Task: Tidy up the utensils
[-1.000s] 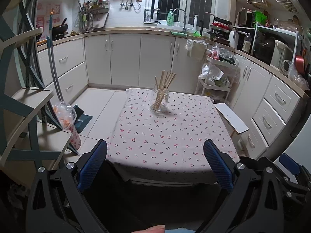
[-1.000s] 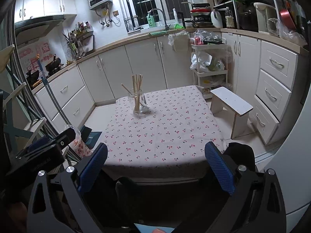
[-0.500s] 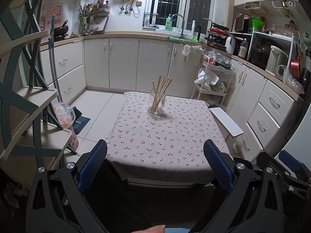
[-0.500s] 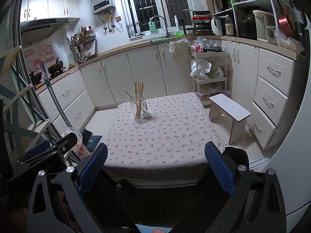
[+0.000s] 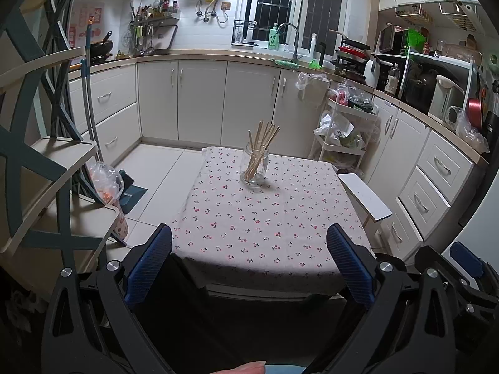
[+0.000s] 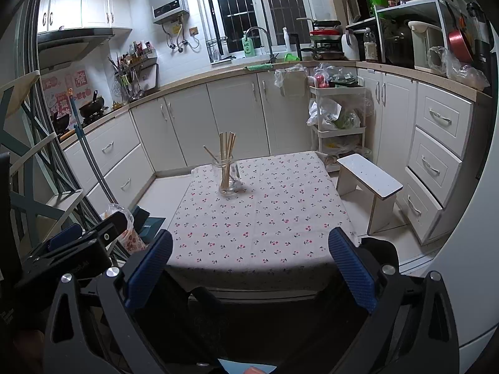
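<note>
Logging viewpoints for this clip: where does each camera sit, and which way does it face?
Left wrist: on the left gripper, before the table's near edge, facing the jar of chopsticks; its open blue fingers show, the right gripper at lower right.
Right wrist: on the right gripper, facing likewise; its open fingers show, the left gripper at lower left.
Shared: table, jar, white stool.

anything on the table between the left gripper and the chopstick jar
Nothing: in the left wrist view only bare cherry-print tablecloth lies between the open left gripper and the jar.

White cabinets (image 5: 199, 99), tiled floor (image 5: 156, 171), dark barred window (image 5: 271, 3), white stool (image 6: 369, 176).
</note>
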